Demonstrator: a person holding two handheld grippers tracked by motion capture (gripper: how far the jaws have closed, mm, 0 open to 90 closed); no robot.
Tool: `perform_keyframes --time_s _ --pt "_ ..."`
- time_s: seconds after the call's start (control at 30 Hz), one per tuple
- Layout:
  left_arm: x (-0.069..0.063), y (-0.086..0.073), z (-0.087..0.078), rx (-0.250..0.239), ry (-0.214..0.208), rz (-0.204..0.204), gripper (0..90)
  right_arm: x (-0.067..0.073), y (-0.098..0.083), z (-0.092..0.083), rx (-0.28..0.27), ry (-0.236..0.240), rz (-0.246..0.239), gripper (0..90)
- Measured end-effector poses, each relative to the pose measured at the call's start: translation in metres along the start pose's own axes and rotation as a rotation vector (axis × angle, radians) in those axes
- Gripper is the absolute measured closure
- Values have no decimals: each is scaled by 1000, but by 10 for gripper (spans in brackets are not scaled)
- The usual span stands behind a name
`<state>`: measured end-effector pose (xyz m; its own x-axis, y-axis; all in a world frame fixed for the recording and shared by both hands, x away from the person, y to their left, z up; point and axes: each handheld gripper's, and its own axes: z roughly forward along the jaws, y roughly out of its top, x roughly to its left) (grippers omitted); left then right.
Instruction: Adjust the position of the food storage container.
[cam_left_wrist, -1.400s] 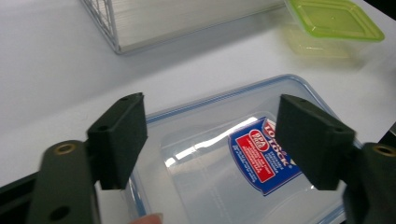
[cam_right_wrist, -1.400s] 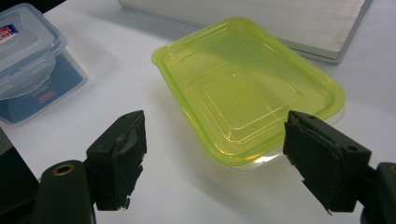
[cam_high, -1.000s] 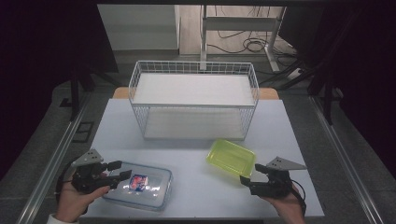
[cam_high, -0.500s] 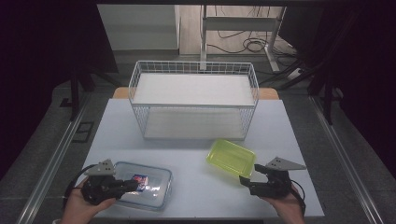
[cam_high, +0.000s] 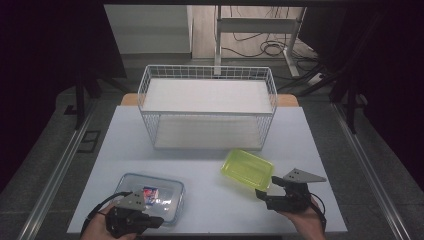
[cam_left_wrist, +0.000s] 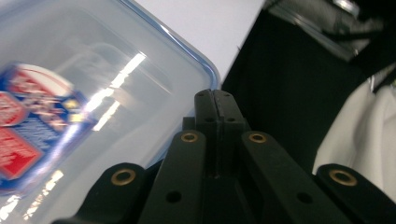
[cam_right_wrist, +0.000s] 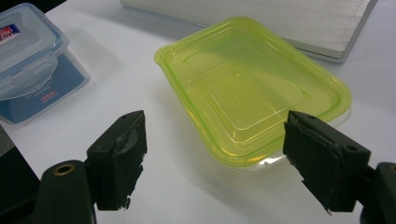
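lidded box (cam_high: 152, 195) left | tray (cam_high: 247, 168) right | basket (cam_high: 207, 107) behind

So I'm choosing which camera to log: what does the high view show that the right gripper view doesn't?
High view alone: the white wire basket, the left gripper at the clear box's near edge, and both hands. Right gripper view alone: its own right gripper up close, black jaws wide apart with nothing between them. Both share the yellow-green lid, the clear box with its blue-rimmed lid, and the white table.
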<state>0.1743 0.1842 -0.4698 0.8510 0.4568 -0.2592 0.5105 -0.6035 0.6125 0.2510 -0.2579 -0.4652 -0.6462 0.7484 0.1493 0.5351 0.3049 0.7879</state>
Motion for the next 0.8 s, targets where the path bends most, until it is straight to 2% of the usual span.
perform_keyframes --time_s 0.13,0.23,0.3,0.57,0.73,0.8 --pt "-3 0 8 39 -2 21 900 0 0 0 0 -1 1 218" --pt "-3 0 13 58 4 17 900 -1 0 0 2 -1 -1 218" --pt "-2 0 14 48 -8 17 900 -1 -1 1 6 -1 0 218" --pt "1 2 15 27 5 16 900 0 -1 1 6 -1 -3 218" --pt "2 5 17 17 36 14 900 0 -1 2 7 -2 -4 218" --pt "4 8 19 9 65 -1 900 0 -1 2 9 -4 -2 218"
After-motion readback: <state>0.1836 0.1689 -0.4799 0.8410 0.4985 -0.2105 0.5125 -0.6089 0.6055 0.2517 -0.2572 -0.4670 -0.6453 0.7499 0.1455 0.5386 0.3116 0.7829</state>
